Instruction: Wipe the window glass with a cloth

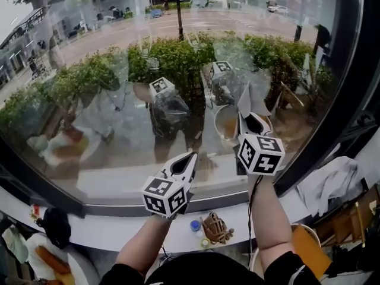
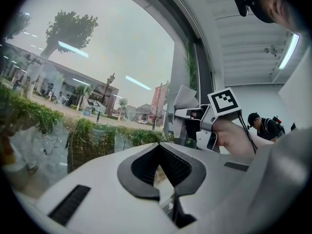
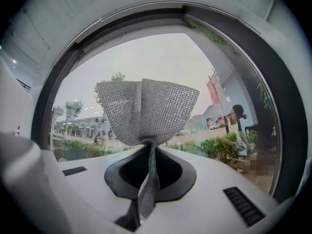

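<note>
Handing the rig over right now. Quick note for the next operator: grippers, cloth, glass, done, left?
Right gripper: jaws shut on the grey mesh cloth, which fans out above the tips.
Left gripper: jaws shut, nothing between them; it is lower than the right one.
Window glass: directly ahead of both. The cloth is up near it, but contact cannot be told.
Done: cloth gripped.
Left: wipe the pane. No wiped patch shows, so treat all of it as to do.

My left gripper (image 1: 190,157) sits lower, fingers (image 2: 141,165) together and empty — my right gripper (image 1: 249,119) is raised beside it, fingers (image 3: 124,174) clamped on the cloth (image 3: 146,111).
</note>
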The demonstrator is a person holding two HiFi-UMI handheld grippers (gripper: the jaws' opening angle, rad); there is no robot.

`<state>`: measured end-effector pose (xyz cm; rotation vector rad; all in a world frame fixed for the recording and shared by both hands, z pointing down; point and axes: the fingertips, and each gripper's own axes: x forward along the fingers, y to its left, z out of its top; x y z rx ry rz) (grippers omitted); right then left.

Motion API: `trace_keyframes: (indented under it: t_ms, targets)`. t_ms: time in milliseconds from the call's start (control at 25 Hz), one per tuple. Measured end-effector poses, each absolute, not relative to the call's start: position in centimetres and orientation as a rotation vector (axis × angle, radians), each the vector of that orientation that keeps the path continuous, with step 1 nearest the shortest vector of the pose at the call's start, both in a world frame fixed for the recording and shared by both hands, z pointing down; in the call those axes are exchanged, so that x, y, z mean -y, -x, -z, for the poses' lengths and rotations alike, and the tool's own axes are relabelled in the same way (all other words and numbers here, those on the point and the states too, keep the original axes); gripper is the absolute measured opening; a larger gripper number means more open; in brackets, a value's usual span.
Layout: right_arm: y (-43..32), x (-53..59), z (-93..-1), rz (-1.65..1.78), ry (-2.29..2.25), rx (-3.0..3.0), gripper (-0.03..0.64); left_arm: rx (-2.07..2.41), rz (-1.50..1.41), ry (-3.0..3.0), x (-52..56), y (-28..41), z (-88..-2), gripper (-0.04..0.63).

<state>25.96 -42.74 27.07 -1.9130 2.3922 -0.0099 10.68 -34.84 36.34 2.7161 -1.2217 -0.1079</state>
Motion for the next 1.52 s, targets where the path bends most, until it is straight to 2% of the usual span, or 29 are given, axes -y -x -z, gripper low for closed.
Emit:
trace_keyframes:
  t_ms: [560,1200,1520]
  targets:
    - [-18.0,41.7,-26.7,-0.022,1.855,-2.447,0.038,1.269,0.138,-2.693,33.3,-3.9,-36.8,0.008]
    - [-0.9,40.7,-26.3,-0.029,1.608,-2.603,0.038,1.502,0.16,-2.573,30.7,10.6,-36.9,0.008]
    - [9.3,39.8,-27.3,-0.04,1.524,-2.666,0.038,1.636,0.185,-2.476,28.3,20.1,-37.9,0.008]
